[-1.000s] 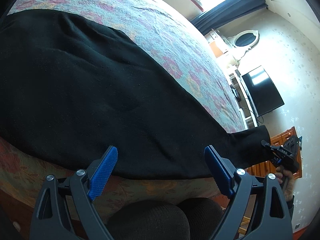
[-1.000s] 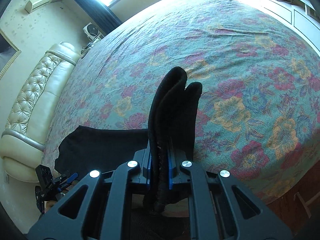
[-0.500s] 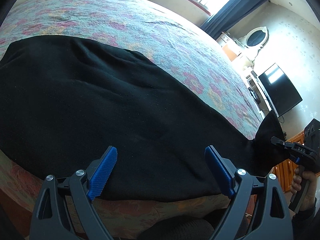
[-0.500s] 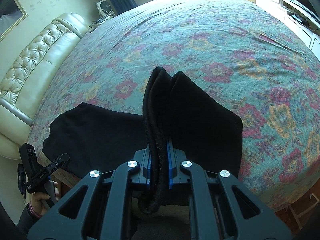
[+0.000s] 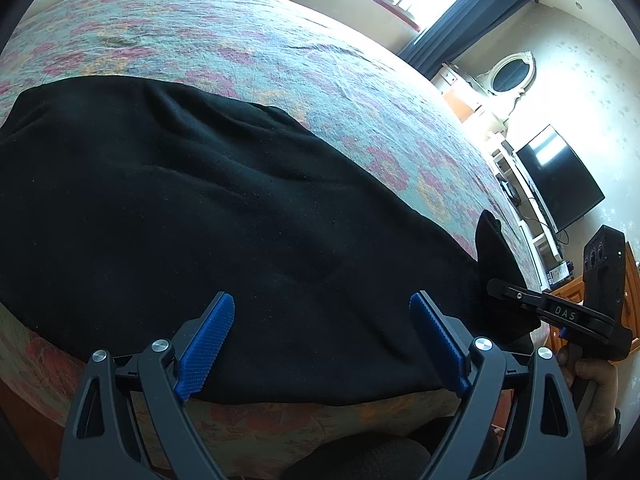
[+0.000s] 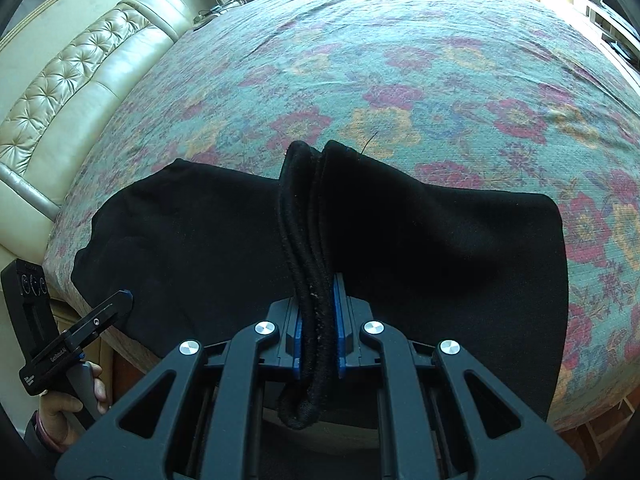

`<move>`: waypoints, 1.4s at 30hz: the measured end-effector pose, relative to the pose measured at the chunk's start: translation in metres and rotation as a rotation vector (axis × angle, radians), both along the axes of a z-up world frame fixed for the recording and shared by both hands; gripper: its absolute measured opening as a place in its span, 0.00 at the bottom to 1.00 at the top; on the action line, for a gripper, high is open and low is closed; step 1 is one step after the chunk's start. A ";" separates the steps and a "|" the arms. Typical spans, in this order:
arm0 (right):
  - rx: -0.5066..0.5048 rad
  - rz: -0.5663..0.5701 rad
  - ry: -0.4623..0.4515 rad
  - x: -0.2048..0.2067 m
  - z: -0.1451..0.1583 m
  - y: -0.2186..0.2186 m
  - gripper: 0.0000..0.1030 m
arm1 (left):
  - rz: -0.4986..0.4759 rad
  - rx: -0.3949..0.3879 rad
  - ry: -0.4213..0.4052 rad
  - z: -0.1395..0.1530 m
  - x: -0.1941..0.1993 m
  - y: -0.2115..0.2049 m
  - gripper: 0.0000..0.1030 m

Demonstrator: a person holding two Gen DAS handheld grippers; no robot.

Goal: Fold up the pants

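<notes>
Black pants [image 5: 224, 216] lie spread along the near edge of the bed [image 5: 280, 52], on the floral bedspread [image 6: 400, 80]. Most of the cloth is flat, with a few shallow wrinkles. The near hem sits right at the mattress edge, slightly over it.

One end is bunched and lifted. Right gripper [image 6: 318, 332] is clamped tight on that end: several stacked layers of thick hem or cuff [image 6: 308, 220] stand up between the blue pads [image 6: 341, 320], and a short loop of it hangs out below the jaws. From the left wrist view the same gripper [image 5: 520, 300] shows at the far right end of the pants, with the pinched tip of cloth [image 5: 492, 240] sticking up above it. Cloth on both sides of the pinch drapes down onto the bedspread.

Left gripper [image 5: 322, 344] is wide open, nothing between its blue pads [image 5: 208, 344]. It hangs over the near edge of the pants, angled down; whether the tips touch the cloth I can't tell. In the right wrist view it [image 6: 116, 304] sits at the other end of the pants, one finger tip at the fabric's edge, a hand [image 6: 68, 404] on its handle.

Around: cream tufted headboard [image 6: 80, 80] at one side of the bed, dark curtains [image 5: 464, 24] by a bright window, oval white-framed mirror [image 5: 512, 76], wall TV [image 5: 560, 176] over white shelving, wooden drawers [image 5: 568, 296] behind the right hand [image 5: 592, 384].
</notes>
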State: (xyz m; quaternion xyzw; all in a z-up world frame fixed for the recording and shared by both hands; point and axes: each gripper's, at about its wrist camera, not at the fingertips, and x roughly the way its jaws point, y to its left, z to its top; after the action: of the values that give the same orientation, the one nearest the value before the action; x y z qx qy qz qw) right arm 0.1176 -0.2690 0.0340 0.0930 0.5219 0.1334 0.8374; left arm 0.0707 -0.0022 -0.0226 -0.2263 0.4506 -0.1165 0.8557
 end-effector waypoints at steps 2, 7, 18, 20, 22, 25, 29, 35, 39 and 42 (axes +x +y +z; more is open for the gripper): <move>-0.002 0.012 0.011 0.002 -0.006 0.010 0.11 | 0.002 0.004 -0.002 0.000 -0.001 -0.001 0.86; 0.004 0.032 0.035 0.004 -0.020 0.033 0.11 | 0.006 0.002 0.002 0.000 -0.001 0.001 0.86; -0.025 0.040 0.016 0.003 -0.022 0.049 0.11 | 0.014 0.001 0.007 -0.001 0.003 0.003 0.86; -0.029 0.050 0.013 0.002 -0.022 0.053 0.11 | 0.014 0.001 0.007 -0.001 0.003 0.003 0.86; -0.037 0.056 0.010 0.002 -0.022 0.057 0.11 | 0.014 0.004 0.006 -0.002 0.002 0.002 0.86; -0.039 0.067 0.012 0.001 -0.024 0.063 0.11 | 0.013 0.005 0.006 -0.002 0.003 0.001 0.86; -0.041 0.074 0.024 0.001 -0.030 0.069 0.13 | 0.013 0.004 0.007 -0.002 0.003 0.001 0.86; -0.012 0.065 0.035 0.001 -0.035 0.073 0.23 | 0.013 0.007 0.006 -0.004 0.003 0.000 0.86; 0.008 0.065 0.040 0.001 -0.036 0.076 0.29 | 0.013 0.008 0.005 -0.004 0.003 -0.001 0.86; 0.015 0.067 0.040 0.001 -0.036 0.079 0.35 | 0.012 0.008 0.006 -0.004 0.003 -0.001 0.86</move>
State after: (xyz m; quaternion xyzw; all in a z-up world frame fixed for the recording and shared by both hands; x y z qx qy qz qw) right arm 0.1187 -0.1901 -0.0021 0.0846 0.5401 0.1633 0.8212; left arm 0.0736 -0.0034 -0.0267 -0.2259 0.4521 -0.1086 0.8560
